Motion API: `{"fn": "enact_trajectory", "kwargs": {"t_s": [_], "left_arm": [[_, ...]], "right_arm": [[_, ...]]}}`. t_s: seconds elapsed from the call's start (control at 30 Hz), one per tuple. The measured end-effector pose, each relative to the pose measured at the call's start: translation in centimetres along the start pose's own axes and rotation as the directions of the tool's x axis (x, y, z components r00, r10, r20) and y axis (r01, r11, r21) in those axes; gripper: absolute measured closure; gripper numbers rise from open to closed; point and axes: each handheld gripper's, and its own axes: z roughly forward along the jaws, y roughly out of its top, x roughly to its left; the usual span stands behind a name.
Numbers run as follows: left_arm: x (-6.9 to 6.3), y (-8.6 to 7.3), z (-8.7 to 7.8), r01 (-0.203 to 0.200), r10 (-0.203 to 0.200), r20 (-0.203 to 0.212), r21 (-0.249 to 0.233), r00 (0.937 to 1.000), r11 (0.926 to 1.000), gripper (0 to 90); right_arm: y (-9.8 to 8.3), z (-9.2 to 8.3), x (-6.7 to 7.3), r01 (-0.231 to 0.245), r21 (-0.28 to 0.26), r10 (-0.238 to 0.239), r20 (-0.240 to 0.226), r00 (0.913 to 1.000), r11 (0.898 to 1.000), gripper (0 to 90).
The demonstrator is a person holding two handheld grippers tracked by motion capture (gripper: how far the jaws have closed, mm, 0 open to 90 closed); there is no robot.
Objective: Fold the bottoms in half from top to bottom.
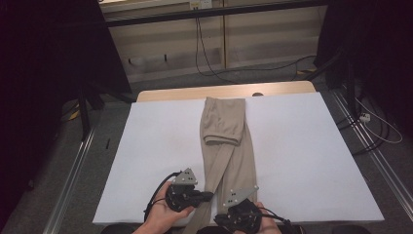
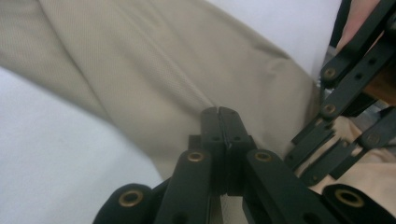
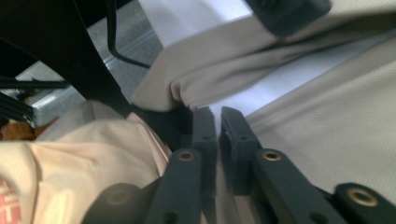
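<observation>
trousers (image 1: 228, 141): far end folded back, centre frame; near end unfolded
left gripper (image 1: 207, 196): jaws clamped on trousers
right gripper (image 1: 233, 210): jaws together; grip unclear

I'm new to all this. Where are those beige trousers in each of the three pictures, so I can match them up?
High view: the beige trousers lie lengthwise down the middle of the white table cover.
Left gripper view: they fill the upper middle, above the shut left tongs.
Right gripper view: they run across the top and right, beside the right tongs.
Shared landmark: the white table cover under the cloth.
</observation>
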Motion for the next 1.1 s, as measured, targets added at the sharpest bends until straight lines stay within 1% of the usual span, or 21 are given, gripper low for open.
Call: {"fn": "enact_trajectory", "kwargs": {"t_s": [0.03,0.07,0.13,0.23,0.27,0.3,0.33,0.37,0.43,0.5,0.53,0.57,0.6,0.7,0.73,0.77,0.83,0.93,1.0,1.03,1.1], "left_arm": [[-0.2,0.1,0.0,0.001,-0.001,-0.003,-0.003,1.0,1.0,90.0],[-0.3,0.2,0.0,-0.001,0.001,0.006,-0.005,1.0,1.0,90.0],[-0.7,0.5,0.1,-0.006,0.006,0.019,-0.008,0.9998,1.0,90.0],[-1.3,1.0,0.6,-0.016,0.017,0.032,-0.007,0.9994,0.9998,90.0],[-1.5,1.1,0.8,-0.02,0.02,0.037,-0.003,0.9991,0.9998,90.0],[-1.6,1.3,1.0,-0.024,0.024,0.043,0.004,0.9988,0.9997,90.0],[-1.8,1.4,1.3,-0.022,0.021,0.046,0.005,0.9987,0.9998,90.0],[-1.9,1.6,1.5,-0.016,0.016,0.058,0.008,0.9982,0.9998,90.0],[-2.3,2.0,1.8,-0.022,0.022,0.063,0.004,0.9978,0.9998,90.0],[-2.6,2.7,2.2,-0.021,0.021,0.085,-0.001,0.9961,0.9998,90.0],[-2.8,2.9,2.4,-0.025,0.025,0.086,-0.002,0.996,0.9997,90.0],[-3.0,3.2,2.6,-0.034,0.034,0.09,0.002,0.9954,0.9994,90.0],[-3.1,3.4,2.8,-0.033,0.033,0.097,-0.003,0.9947,0.9995,90.0],[-3.4,4.3,3.5,-0.04,0.04,0.106,-0.001,0.9935,0.9992,90.0],[-3.5,4.6,3.9,-0.027,0.027,0.119,-0.001,0.9925,0.9996,90.0],[-3.7,4.9,4.4,-0.031,0.031,0.121,0.0,0.9921,0.9995,90.0],[-4.1,5.6,5.2,-0.045,0.045,0.127,-0.006,0.9909,0.999,90.0],[-4.8,6.4,6.1,-0.056,0.056,0.147,-0.004,0.9875,0.9984,90.0],[-5.2,6.1,7.1,-0.064,0.06,0.158,0.023,0.9857,0.9977,90.0],[-5.2,5.8,7.6,-0.062,0.057,0.148,0.028,0.9873,0.9977,90.0],[-4.8,5.0,8.3,-0.047,0.037,0.164,0.054,0.9858,0.9975,88.2]], "right_arm": [[-0.1,-0.1,-0.1,0.007,-0.001,-0.007,-0.005,1.0,1.0,82.6],[-0.1,-0.5,-0.5,0.006,-0.008,-0.006,0.01,0.9999,1.0,80.0],[-0.2,-1.8,-1.5,-0.022,-0.047,0.024,0.028,0.9993,0.999,76.9],[-0.5,-3.7,-3.2,-0.058,-0.082,0.065,0.094,0.9934,0.995,73.8],[-0.8,-4.3,-3.9,-0.058,-0.09,0.069,0.126,0.9896,0.994,73.3],[-1.0,-4.9,-4.6,-0.053,-0.088,0.068,0.175,0.9823,0.995,72.0],[-1.3,-5.4,-5.2,-0.068,-0.088,0.086,0.219,0.972,0.994,71.9],[-1.6,-5.7,-5.8,-0.086,-0.082,0.103,0.237,0.9661,0.993,71.8],[-2.2,-5.9,-6.6,-0.115,-0.063,0.127,0.247,0.9608,0.991,71.1],[-2.5,-5.5,-6.5,-0.103,-0.032,0.108,0.281,0.9536,0.994,70.7],[-2.4,-5.5,-6.2,-0.085,-0.021,0.087,0.298,0.9506,0.996,69.9],[-2.4,-5.5,-6.1,-0.083,-0.018,0.084,0.307,0.9479,0.996,69.7],[-2.4,-5.5,-6.0,-0.085,-0.024,0.088,0.332,0.9391,0.996,68.7],[-2.7,-6.1,-6.1,-0.104,-0.046,0.113,0.352,0.9293,0.994,70.0],[-2.8,-6.3,-6.3,-0.115,-0.055,0.127,0.346,0.9298,0.992,71.2],[-2.9,-6.6,-6.5,-0.123,-0.05,0.132,0.339,0.9315,0.991,71.8],[-3.2,-6.9,-6.9,-0.142,-0.064,0.155,0.349,0.9241,0.988,72.2],[-3.1,-7.6,-7.4,-0.155,-0.109,0.183,0.334,0.9245,0.982,74.4],[-2.9,-7.9,-7.6,-0.15,-0.133,0.187,0.337,0.9228,0.98,75.2],[-2.9,-8.0,-7.8,-0.152,-0.143,0.193,0.334,0.9228,0.978,75.9],[-2.8,-8.1,-8.1,-0.164,-0.154,0.207,0.325,0.9227,0.974,76.4]]}}
